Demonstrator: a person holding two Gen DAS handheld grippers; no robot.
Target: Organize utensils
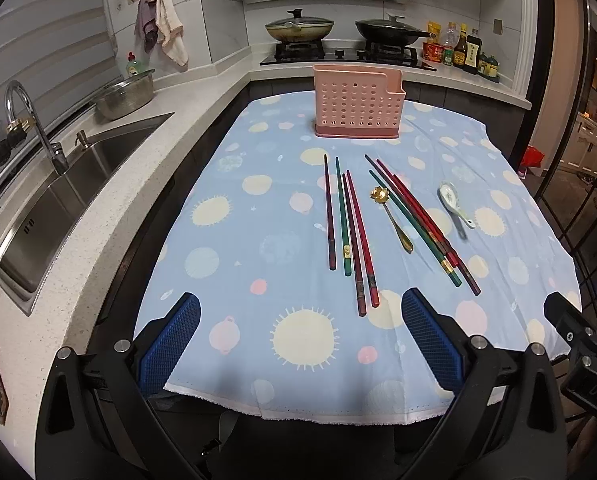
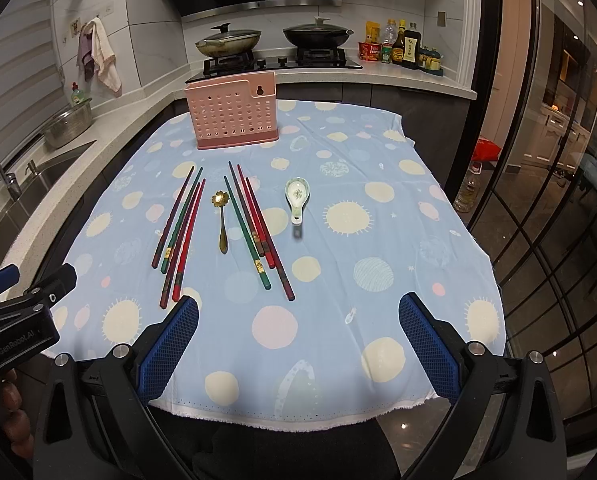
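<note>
Two bundles of chopsticks lie on the dotted cloth: left bundle and right bundle, with a gold spoon between them and a white spoon at 3 o'clock of the right bundle. At 12 o'clock stands the pink holder. Left gripper and right gripper hang over the near edge, both spread wide and holding nothing.

Left tool jaws wide apart, empty, angled downward; right tool same.
</note>
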